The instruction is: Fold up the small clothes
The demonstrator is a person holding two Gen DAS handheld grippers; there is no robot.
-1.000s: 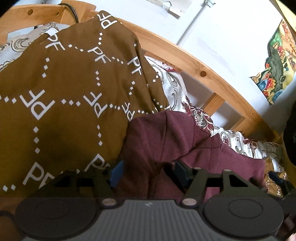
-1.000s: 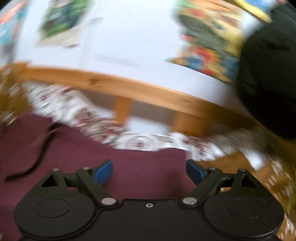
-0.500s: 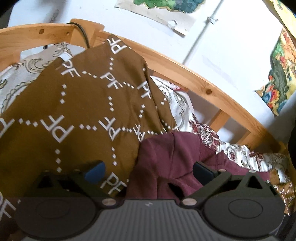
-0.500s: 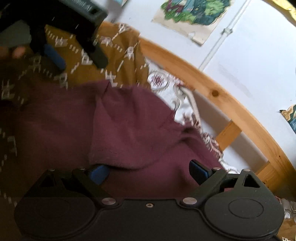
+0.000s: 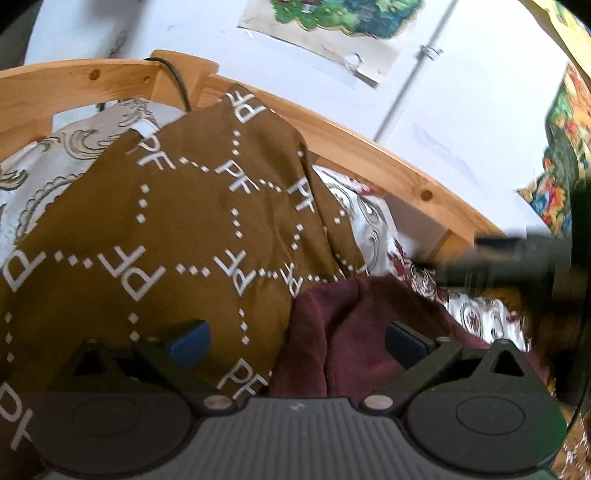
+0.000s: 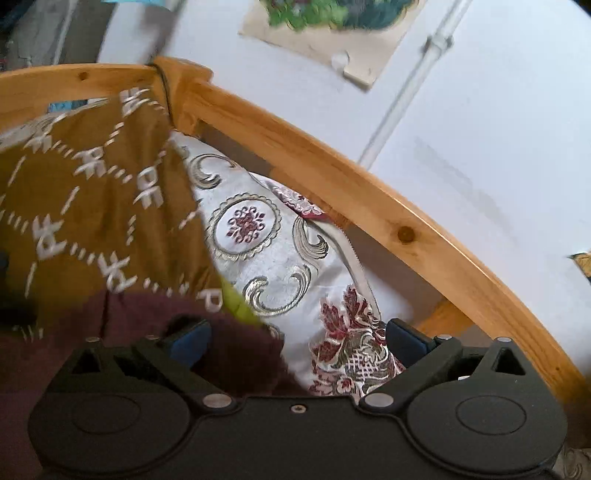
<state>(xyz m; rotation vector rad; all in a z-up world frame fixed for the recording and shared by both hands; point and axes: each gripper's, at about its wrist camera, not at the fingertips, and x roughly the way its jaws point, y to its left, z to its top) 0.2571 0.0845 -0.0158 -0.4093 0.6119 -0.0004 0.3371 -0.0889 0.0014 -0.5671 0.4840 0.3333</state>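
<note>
A maroon garment (image 5: 354, 332) lies bunched on the bed, partly over a brown cloth printed with white "PF" letters (image 5: 177, 229). My left gripper (image 5: 295, 343) is open and empty, just above the edge where the maroon garment meets the brown cloth. In the right wrist view the maroon garment (image 6: 110, 332) lies low at the left under the brown cloth (image 6: 88, 214). My right gripper (image 6: 295, 339) is open and empty over the garment's right edge and the patterned bedding. A blurred dark shape, likely the right gripper (image 5: 517, 258), crosses the right of the left wrist view.
A white and maroon patterned bed cover (image 6: 288, 251) lies beneath the clothes. A curved wooden bed rail (image 5: 388, 162) runs behind, with a black cable (image 5: 177, 85) over it. A white wall with posters (image 5: 332, 22) and a pipe (image 6: 406, 88) stands beyond.
My left gripper opened, let go of the maroon garment and pulled back. My right gripper swung from the right side across the maroon garment to its upper right edge, staying open.
</note>
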